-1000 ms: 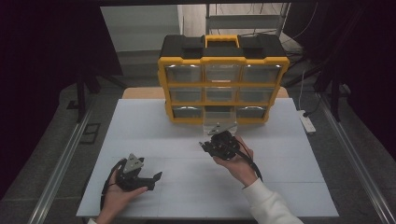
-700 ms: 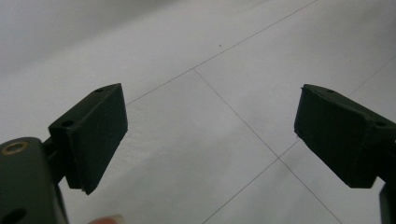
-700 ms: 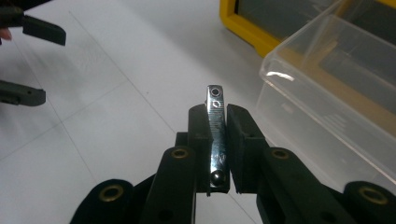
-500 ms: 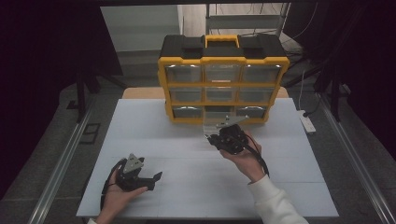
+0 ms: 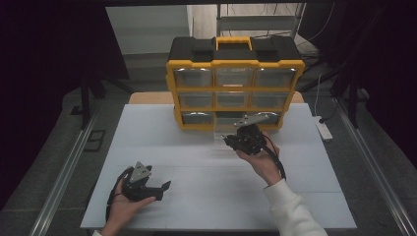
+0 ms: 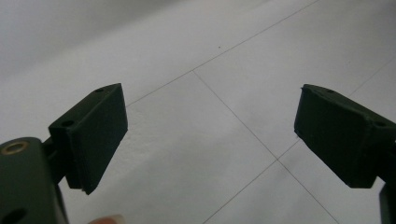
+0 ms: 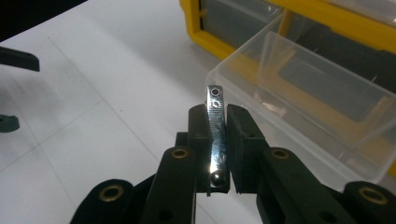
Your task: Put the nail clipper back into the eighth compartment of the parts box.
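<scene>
My right gripper (image 7: 219,116) is shut on a small shiny metal strip (image 7: 215,107) that stands upright between its pads, with a hole near its top end. It hovers just in front of a clear plastic drawer (image 7: 243,81) pulled out of the bottom row of the yellow and black organizer (image 5: 235,64). In the high view the right gripper (image 5: 230,140) sits at the organizer's foot, by the open drawer (image 5: 220,132). My left gripper (image 5: 163,191) rests near the table's front left, held by a hand. Its jaws (image 6: 210,126) stand wide open over the bare white table top.
The organizer stands at the back of the white table (image 5: 147,142) and holds several clear drawers. A few small pale parts (image 7: 271,105) lie in the open drawer. A power strip (image 5: 323,129) lies off the table's right edge.
My right gripper has risen and moved right and away, toward the organizer's open drawer, with the metal strip still in it. The left gripper has stayed in place.
</scene>
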{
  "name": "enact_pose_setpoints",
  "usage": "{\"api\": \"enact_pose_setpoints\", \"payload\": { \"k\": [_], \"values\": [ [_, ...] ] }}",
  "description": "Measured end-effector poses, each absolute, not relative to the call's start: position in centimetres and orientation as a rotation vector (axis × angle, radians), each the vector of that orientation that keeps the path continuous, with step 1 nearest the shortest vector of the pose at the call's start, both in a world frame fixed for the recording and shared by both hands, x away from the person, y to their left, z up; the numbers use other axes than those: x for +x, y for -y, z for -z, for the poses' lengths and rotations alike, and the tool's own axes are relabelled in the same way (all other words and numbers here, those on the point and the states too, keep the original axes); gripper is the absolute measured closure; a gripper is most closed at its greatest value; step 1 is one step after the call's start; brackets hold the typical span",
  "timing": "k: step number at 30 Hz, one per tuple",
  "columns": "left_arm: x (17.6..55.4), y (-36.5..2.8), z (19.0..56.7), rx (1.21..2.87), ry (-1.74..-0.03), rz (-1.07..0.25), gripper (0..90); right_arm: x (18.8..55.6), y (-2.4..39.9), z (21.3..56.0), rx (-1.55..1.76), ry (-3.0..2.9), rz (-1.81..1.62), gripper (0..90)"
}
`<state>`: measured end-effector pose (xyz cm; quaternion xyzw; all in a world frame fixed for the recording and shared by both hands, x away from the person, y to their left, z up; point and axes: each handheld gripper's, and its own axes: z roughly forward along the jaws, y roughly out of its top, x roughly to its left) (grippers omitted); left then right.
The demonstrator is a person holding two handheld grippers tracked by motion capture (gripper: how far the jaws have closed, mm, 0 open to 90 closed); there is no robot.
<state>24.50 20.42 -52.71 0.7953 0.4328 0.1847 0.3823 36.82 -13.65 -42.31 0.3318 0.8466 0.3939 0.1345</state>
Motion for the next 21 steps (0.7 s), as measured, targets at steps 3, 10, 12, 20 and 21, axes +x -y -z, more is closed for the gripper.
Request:
{"api": "enact_pose_setpoints", "payload": {
  "k": [3, 10, 12, 20, 21],
  "values": [
    [24.5, -20.4, 52.7, 2.027, -1.103, -0.473, 10.3, 37.5, 13.8, 41.9, 0.988, -2.44, -1.139, 79.7],
    [24.5, -20.4, 52.7, 2.028, -1.102, -0.472, 10.3, 39.1, 14.2, 41.6, 1.024, -2.411, -1.13, 79.7],
    [24.5, -20.4, 52.7, 2.028, -1.102, -0.472, 10.3, 39.6, 14.3, 41.6, 1.035, -2.405, -1.131, 79.7],
    [24.5, -20.5, 52.7, 2.028, -1.101, -0.473, 10.3, 41.3, 14.4, 41.4, 1.048, -2.4, -1.102, 79.8],
    [24.5, -20.5, 52.7, 2.028, -1.101, -0.473, 10.3, 41.4, 14.3, 41.4, 1.052, -2.396, -1.106, 79.7]
  ]
}}
